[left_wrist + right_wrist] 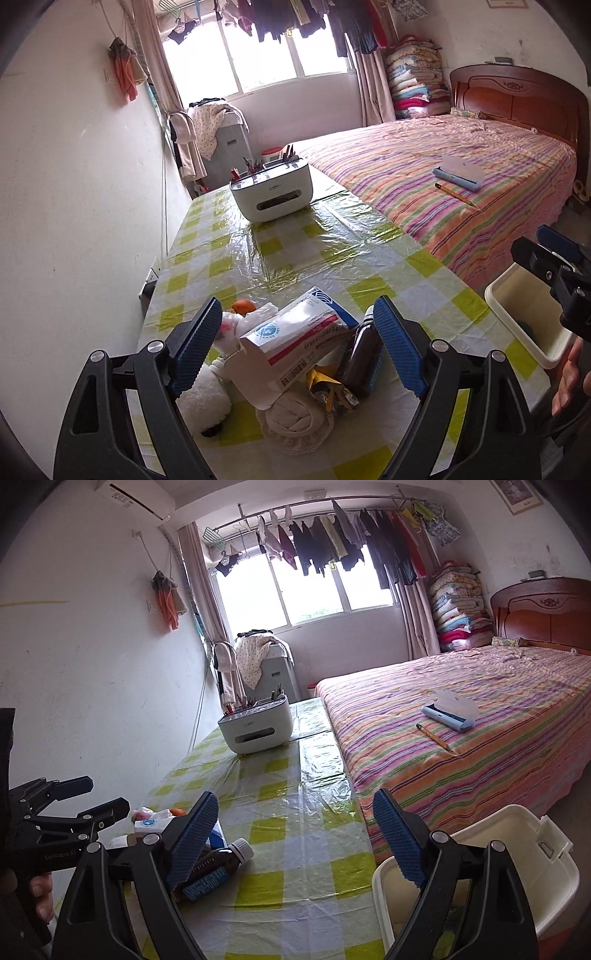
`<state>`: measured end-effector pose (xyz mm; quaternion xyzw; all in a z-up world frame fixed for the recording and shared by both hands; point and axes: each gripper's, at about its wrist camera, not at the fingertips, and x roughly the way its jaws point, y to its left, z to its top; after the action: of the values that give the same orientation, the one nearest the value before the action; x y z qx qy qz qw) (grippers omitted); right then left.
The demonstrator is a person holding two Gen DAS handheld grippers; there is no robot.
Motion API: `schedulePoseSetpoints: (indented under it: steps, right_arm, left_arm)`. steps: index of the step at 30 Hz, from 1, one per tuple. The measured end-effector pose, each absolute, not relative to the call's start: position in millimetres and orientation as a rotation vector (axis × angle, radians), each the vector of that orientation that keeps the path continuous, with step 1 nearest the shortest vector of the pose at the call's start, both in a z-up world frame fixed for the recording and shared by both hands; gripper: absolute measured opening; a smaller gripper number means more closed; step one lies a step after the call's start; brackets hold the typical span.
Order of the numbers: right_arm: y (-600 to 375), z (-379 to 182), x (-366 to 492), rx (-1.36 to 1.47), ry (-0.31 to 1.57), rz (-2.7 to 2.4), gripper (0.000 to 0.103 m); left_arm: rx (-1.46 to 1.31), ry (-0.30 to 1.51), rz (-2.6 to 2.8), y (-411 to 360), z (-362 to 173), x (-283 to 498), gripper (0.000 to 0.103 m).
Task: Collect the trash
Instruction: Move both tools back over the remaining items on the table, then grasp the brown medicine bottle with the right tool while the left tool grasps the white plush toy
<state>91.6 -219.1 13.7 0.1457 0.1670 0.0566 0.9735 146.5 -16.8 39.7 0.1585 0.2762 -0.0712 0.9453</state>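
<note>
A pile of trash lies on the near end of the checkered table [295, 251]: a white medicine box [295, 339], a dark brown bottle [360, 360], a yellow wrapper [328, 391], a rolled cloth [295, 421], white tissue [207, 402] and an orange bit [243, 305]. My left gripper [295, 350] is open, its jaws on either side of the pile. My right gripper [295, 838] is open and empty, above the table's right edge, beside the cream bin [517, 864]. The bottle [214, 871] also shows in the right wrist view.
A white desk organiser [271, 194] with pens stands at the far end of the table. A bed with a striped cover [461, 184] runs along the right, with a blue case [460, 171] and a pencil [456, 195] on it. The cream bin [524, 317] sits by the table's right edge.
</note>
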Motion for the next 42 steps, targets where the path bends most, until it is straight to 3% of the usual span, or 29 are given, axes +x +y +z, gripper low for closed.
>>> schedulePoseSetpoints:
  steps: [28,42]
  right_arm:
    - [-173,-6,130,0.365,0.484,0.248,0.083]
    - [-116,-39,175,0.285,0.720,0.257,0.083]
  left_arm:
    - [0.028,0.736,0.011,108,33,189,0.083]
    - [-0.069,0.828,0.126,159,22,203,0.083]
